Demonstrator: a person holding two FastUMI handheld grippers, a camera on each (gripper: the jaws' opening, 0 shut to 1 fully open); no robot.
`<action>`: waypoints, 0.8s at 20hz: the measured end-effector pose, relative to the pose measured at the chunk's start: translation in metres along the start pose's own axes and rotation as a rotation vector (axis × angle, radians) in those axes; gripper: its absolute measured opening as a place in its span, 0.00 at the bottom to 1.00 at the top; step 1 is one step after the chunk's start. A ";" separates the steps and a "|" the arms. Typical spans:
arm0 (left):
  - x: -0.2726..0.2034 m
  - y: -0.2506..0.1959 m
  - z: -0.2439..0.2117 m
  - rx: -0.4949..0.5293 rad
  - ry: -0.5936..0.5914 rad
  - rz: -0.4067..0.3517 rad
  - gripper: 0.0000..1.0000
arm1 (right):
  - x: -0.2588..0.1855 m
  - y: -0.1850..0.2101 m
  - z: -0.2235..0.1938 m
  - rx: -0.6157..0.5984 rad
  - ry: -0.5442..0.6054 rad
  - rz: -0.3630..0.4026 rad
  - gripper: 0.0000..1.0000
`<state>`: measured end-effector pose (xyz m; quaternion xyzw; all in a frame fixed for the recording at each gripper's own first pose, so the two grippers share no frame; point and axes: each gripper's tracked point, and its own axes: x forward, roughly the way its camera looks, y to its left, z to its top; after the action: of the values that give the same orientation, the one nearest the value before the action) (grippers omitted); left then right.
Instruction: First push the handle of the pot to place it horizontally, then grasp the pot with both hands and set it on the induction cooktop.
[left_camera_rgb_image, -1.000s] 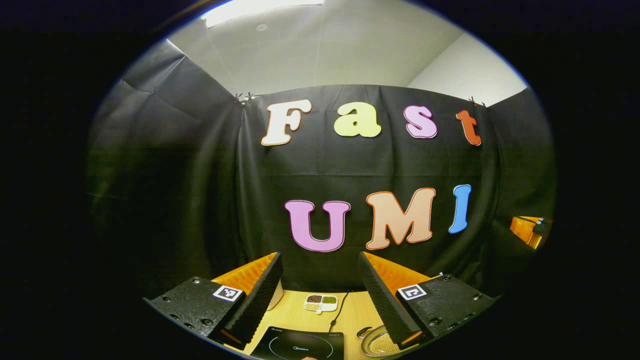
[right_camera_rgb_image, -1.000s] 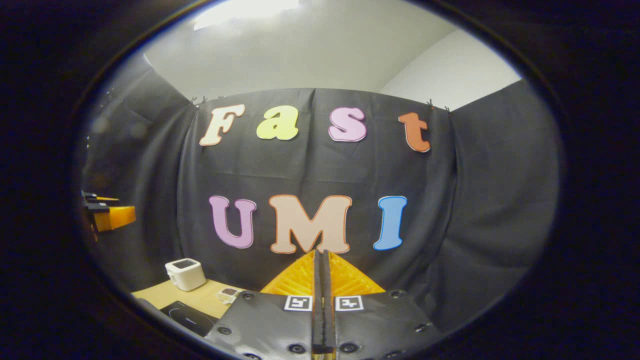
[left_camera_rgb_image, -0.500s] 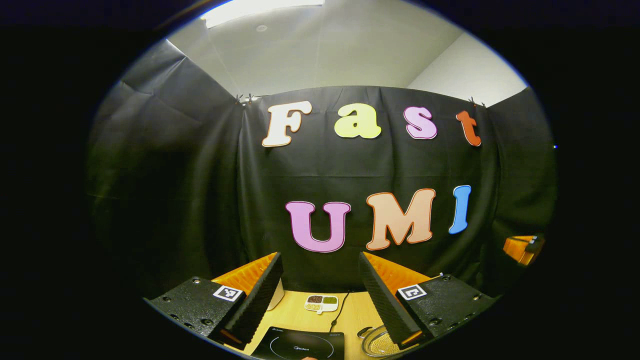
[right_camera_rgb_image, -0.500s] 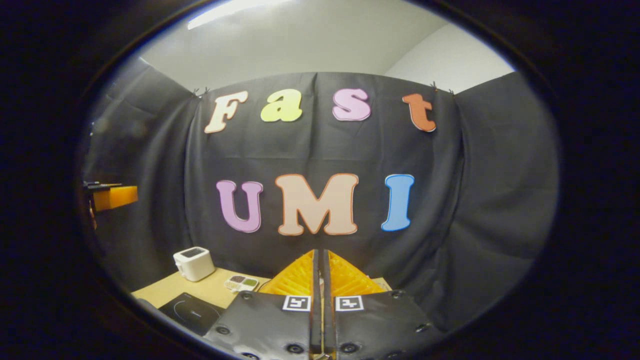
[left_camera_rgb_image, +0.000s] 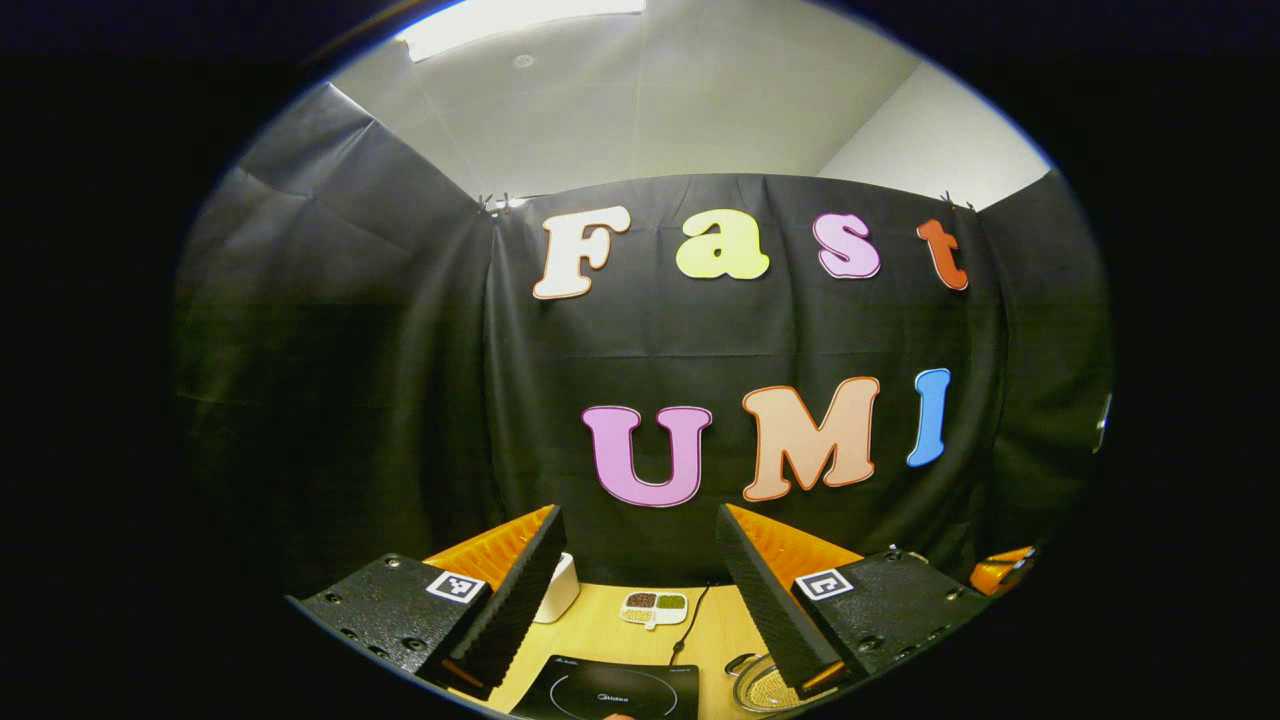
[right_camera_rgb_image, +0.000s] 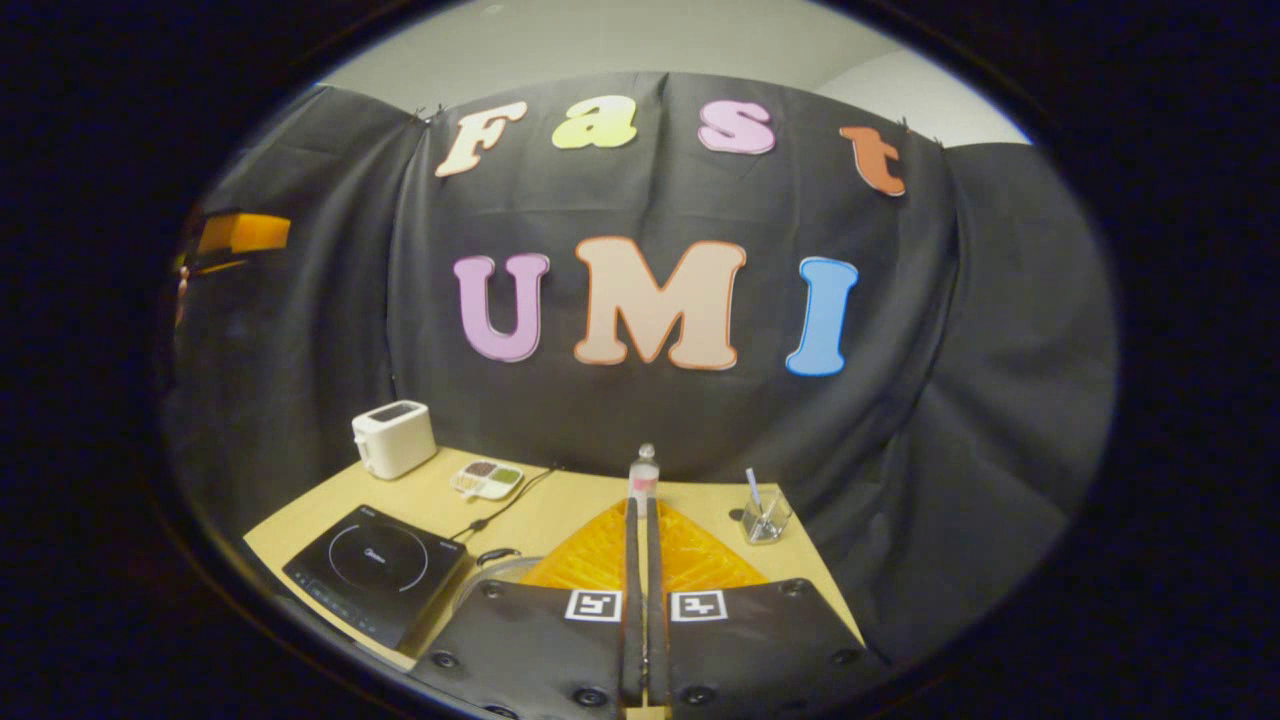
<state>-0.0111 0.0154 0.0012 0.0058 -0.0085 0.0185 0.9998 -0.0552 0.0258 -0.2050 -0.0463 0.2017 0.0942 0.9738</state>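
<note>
The pot (left_camera_rgb_image: 762, 686), a metal one with a pale rim and a small dark handle (left_camera_rgb_image: 738, 662), stands on the wooden table just right of the black induction cooktop (left_camera_rgb_image: 606, 691). My left gripper (left_camera_rgb_image: 640, 520) is held high above them, open, with nothing between its fingers. In the right gripper view the pot's rim (right_camera_rgb_image: 487, 574) and its handle (right_camera_rgb_image: 497, 553) peek out left of my right gripper (right_camera_rgb_image: 640, 506), which is shut on nothing and hovers over the table. The cooktop (right_camera_rgb_image: 375, 565) lies at the lower left there. The left gripper (right_camera_rgb_image: 236, 232) hangs at the upper left.
A white toaster (right_camera_rgb_image: 393, 438) and a divided dish of spices (right_camera_rgb_image: 487, 479) stand at the back of the table (right_camera_rgb_image: 570, 510). A small bottle (right_camera_rgb_image: 643, 468) and a glass (right_camera_rgb_image: 766, 520) with a stick in it stand at the back right. The cooktop's cord (right_camera_rgb_image: 500, 510) runs rearward.
My right gripper has tipped downward, bringing the table, cooktop and pot into its view, and it has sunk lower in the left gripper view. The left gripper has hardly moved.
</note>
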 end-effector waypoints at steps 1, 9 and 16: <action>0.000 0.001 -0.001 0.002 0.000 0.005 0.96 | 0.001 0.001 -0.015 -0.005 0.027 0.005 0.00; 0.001 0.006 -0.005 0.016 0.009 0.031 0.96 | 0.002 0.015 -0.124 -0.024 0.241 0.075 0.04; 0.003 0.009 -0.014 0.013 0.030 0.062 0.97 | -0.013 0.030 -0.220 -0.045 0.497 0.179 0.00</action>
<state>-0.0087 0.0251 -0.0127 0.0116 0.0067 0.0495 0.9987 -0.1577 0.0250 -0.4029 -0.0718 0.4356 0.1702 0.8810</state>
